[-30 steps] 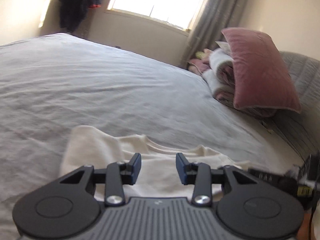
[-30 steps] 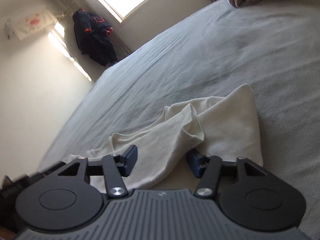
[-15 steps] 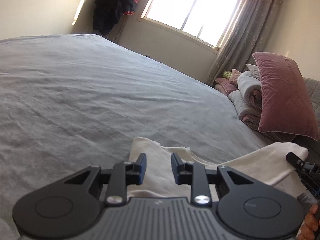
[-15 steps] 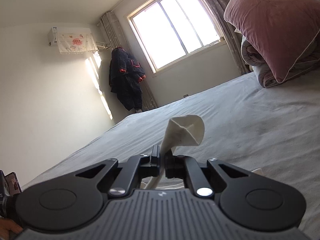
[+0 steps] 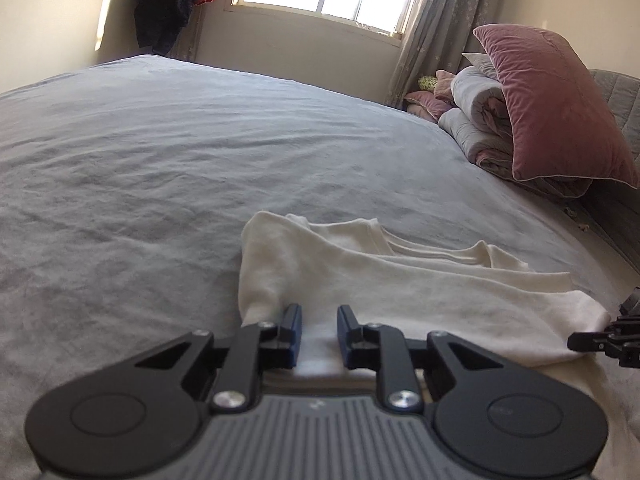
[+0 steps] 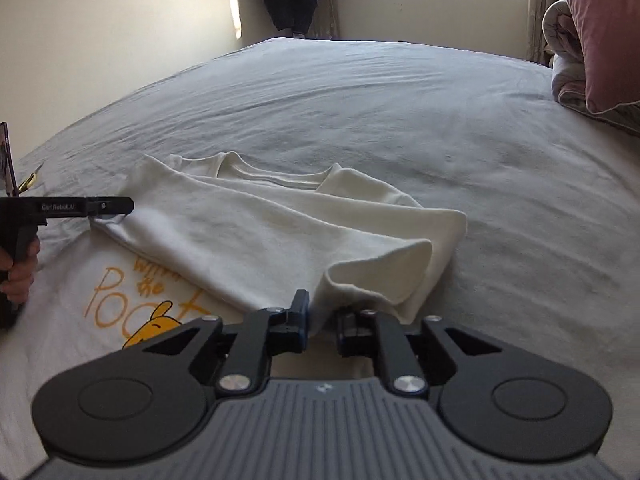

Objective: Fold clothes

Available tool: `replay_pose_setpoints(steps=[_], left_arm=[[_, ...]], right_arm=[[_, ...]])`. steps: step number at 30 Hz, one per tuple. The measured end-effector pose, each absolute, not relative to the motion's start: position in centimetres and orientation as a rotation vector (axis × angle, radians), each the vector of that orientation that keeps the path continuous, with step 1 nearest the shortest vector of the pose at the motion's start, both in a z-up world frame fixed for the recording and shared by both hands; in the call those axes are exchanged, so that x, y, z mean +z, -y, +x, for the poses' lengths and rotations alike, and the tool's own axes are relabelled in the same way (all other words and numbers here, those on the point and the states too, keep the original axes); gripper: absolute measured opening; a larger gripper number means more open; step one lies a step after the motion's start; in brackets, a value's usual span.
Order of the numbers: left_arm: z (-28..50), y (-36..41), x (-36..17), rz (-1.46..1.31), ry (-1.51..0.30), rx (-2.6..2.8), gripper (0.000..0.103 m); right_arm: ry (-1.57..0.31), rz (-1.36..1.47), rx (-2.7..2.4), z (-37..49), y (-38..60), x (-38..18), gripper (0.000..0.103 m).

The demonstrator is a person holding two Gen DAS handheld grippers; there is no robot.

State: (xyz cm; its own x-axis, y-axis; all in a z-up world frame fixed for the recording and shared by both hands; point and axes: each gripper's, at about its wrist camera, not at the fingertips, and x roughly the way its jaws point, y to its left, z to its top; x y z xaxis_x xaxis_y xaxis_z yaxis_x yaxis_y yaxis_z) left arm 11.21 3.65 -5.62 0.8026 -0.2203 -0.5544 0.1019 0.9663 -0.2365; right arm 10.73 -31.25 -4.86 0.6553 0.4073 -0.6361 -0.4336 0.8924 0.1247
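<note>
I see the cream shirt [image 6: 280,232] lying on the grey bed [image 6: 400,92], stretched across the middle of the right wrist frame, its long fold running from left to lower right. My right claw [image 6: 322,322] sits at the bottom centre of that frame, right at the folded corner; its jaws have just been opening, a small gap stands between them, and the cloth edge lies in it without being pinched, as far as I can tell. In the left wrist frame my left claw [image 5: 318,332] has just been closing, narrowly apart over the other end of the fold. Each claw sits at its own end.
</note>
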Motion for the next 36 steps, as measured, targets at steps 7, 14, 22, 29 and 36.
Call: replay_pose_setpoints(steps=[7, 14, 22, 29, 36], left_arm=[[11.4, -4.0, -4.4, -0.216, -0.566, -0.166, 0.022], [13.0, -3.5, -4.7, -0.212, -0.547, -0.126, 0.021], [14.5, -4.3, -5.8, -0.213, -0.579, -0.018, 0.019], [14.1, -4.4, -4.8, -0.209, -0.527, -0.014, 0.021], [14.0, -4.2, -5.1, -0.187, -0.505, 0.005, 0.021]], right_arm=[[-0.569, 0.073, 0.401, 9.4, 34.0, -2.4, 0.056], [-0.506, 0.035, 0.392, 10.7, 31.7, -3.3, 0.038], [-0.589, -0.115, 0.261, 12.1, 31.4, -6.6, 0.038], [-0.529, 0.018, 0.304, 11.6, 32.7, -5.3, 0.037], [-0.494, -0.01, 0.26, 11.8, 31.7, -5.0, 0.006]])
